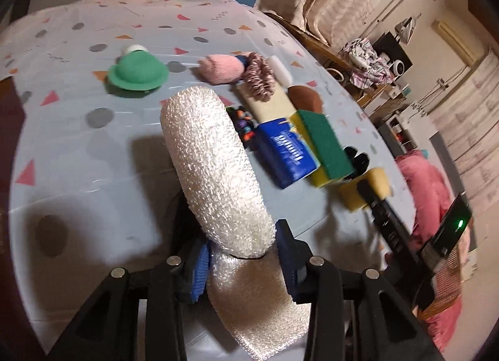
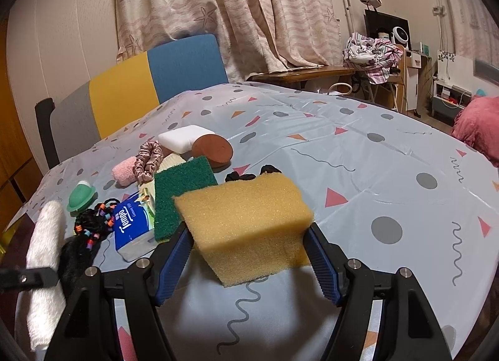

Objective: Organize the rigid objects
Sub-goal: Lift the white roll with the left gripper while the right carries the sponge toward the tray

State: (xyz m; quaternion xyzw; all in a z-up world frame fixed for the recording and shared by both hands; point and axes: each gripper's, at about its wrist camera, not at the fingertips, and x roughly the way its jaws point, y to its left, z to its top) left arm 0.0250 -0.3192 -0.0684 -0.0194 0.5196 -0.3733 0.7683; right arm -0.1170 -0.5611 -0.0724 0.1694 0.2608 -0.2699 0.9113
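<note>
Gripping one item each, both tongs hold soft things above the bench, so the sorting step looks midway. The left tongs pinch a white cloth near its lower end; it stands up between the blue pads, leaning left, clear of the pile. The right tongs clamp a yellow sponge across its width, just in front of the green scourer and tissue pack. Beyond lie a green hat, pink puff, scrunchie and brown disc. Next, each held piece probably needs a clear spot beside its like.
</note>
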